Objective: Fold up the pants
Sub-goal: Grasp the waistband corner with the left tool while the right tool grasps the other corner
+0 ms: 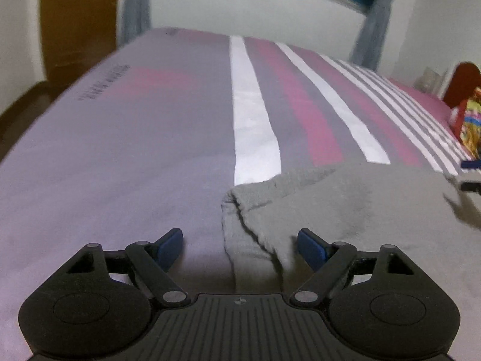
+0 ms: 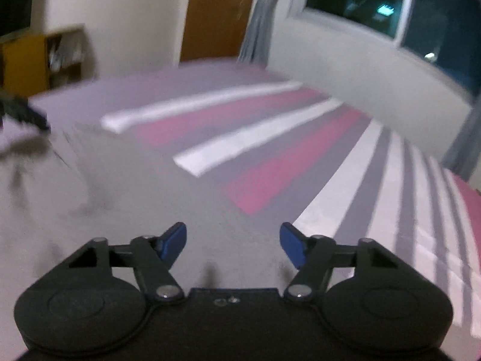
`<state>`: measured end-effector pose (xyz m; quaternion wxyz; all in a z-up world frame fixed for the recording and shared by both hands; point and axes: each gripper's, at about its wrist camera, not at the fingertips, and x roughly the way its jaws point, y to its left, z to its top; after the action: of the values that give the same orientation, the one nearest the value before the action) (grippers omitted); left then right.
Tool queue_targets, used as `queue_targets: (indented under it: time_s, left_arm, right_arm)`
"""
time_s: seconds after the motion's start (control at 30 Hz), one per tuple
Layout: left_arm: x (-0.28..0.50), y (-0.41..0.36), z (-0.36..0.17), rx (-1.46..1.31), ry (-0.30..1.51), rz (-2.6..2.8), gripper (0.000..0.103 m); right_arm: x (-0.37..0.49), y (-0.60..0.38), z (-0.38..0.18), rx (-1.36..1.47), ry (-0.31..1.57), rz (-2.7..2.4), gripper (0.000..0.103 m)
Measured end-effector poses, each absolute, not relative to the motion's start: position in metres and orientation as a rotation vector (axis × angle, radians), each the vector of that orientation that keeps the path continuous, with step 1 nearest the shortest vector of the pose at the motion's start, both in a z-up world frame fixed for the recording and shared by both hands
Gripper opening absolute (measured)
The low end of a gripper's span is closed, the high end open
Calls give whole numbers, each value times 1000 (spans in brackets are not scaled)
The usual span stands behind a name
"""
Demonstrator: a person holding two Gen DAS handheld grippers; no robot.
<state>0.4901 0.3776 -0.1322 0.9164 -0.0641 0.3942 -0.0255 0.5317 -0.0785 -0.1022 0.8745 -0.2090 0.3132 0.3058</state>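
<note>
Landmark: the wide white stripe point(image 1: 252, 120) of the striped bedsheet point(image 1: 120, 165). Grey pants point(image 1: 345, 207) lie flat on the sheet at the near end of that stripe, covering its end; the fabric spreads from there toward the right edge of the left wrist view. A folded edge with a raised seam sits just below the stripe's covered end and runs down toward the camera. Left gripper point(image 1: 240, 246) hovers low over that folded edge, jaws spread wide, nothing between them; the blue pads point(image 1: 170, 246) are clear of the cloth on the left side, and the right pad sits over the grey fabric, contact not discernible. Right gripper point(image 2: 233, 245) jaws likewise spread wide and holding nothing; grey cloth point(image 2: 150, 195) fills the space ahead of and between its fingers. The right wrist view is motion-blurred, so fabric detail is unreadable there. In that view the white stripe point(image 2: 195, 105) runs away beyond the far edge of the pants. A dark object at the left edge of the right wrist view is too blurred to identify. Beyond the stripe's far end: pale wall, blue-grey curtain point(image 1: 136, 3), brown door point(image 1: 78, 21), and dark window point(image 2: 390, 3). Right of the stripe, at the bed's edge, a colourful patterned item point(image 1: 469, 120).
</note>
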Motion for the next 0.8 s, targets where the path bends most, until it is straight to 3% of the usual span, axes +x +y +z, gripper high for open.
queue_targets:
  time_s: [0.3,0.4,0.43,0.47,0.5,0.57,0.8]
  left_arm:
    - [554,374,-170,-159,849,-136,83]
    - [560,358,-171,-122,845,-139,48]
    - [560,358,-170,-127,846,-123,35]
    - [562,354,-167,-129,849,-127,31]
    - [562,349,-165,-121,850,-121,24]
    - [556,340,-153,-85,828,-108,20]
    - [468,340,-82,-90,563,-153,15]
  right_arm:
    - [576,-87,-153,-438,800,738,64]
    - [578,-90,-156,-420,835,764,61]
    - [583,-91,-157,-413,852,774,48]
    - [580,-92,-155,-409,858,764,25]
    - [580,-91,-154,-409,862,748,13]
    - [572,-91,-147,-424,844,722,7]
    - [478,-114,-65,-510,582,676,7]
